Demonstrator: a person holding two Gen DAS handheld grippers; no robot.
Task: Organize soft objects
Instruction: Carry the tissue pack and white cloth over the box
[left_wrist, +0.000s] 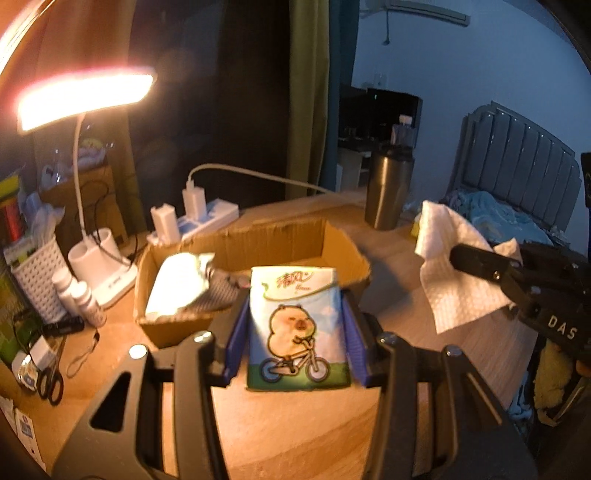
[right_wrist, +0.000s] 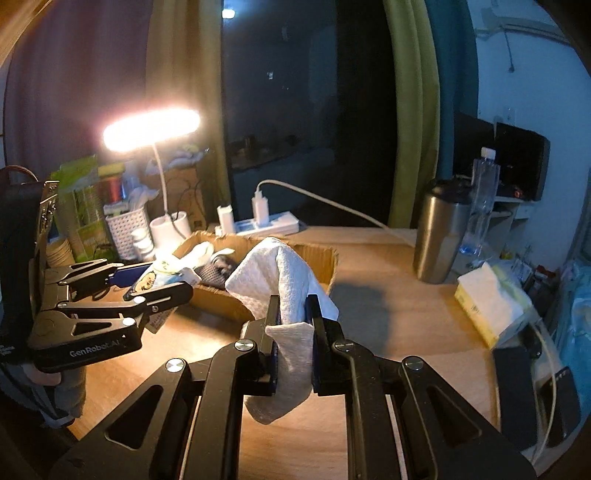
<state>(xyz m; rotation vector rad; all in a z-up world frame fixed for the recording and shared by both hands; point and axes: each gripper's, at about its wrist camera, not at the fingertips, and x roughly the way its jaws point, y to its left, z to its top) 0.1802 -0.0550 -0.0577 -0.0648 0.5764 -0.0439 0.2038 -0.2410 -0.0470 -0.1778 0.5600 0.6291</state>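
Observation:
My left gripper (left_wrist: 295, 332) is shut on a tissue pack (left_wrist: 297, 325) printed with a cartoon animal on a bicycle, held just in front of an open cardboard box (left_wrist: 340, 240). The box holds a white soft item (left_wrist: 177, 284) and a dark mesh item (left_wrist: 221, 291). My right gripper (right_wrist: 291, 314) is shut on a white paper towel (right_wrist: 284, 280), held above the desk to the right of the box (right_wrist: 317, 258). The towel (left_wrist: 450, 266) and right gripper (left_wrist: 461, 254) also show in the left wrist view. The left gripper (right_wrist: 151, 280) with the pack (right_wrist: 155, 278) shows in the right wrist view.
A lit desk lamp (left_wrist: 85, 96), a white basket (left_wrist: 37, 273), small bottles (left_wrist: 85, 299), scissors (left_wrist: 51, 380) and a power strip (left_wrist: 207, 218) crowd the left. A steel tumbler (right_wrist: 439, 229), a plastic bottle (right_wrist: 480, 199) and a yellow tissue box (right_wrist: 487, 299) stand right. A bed (left_wrist: 517, 177) lies beyond.

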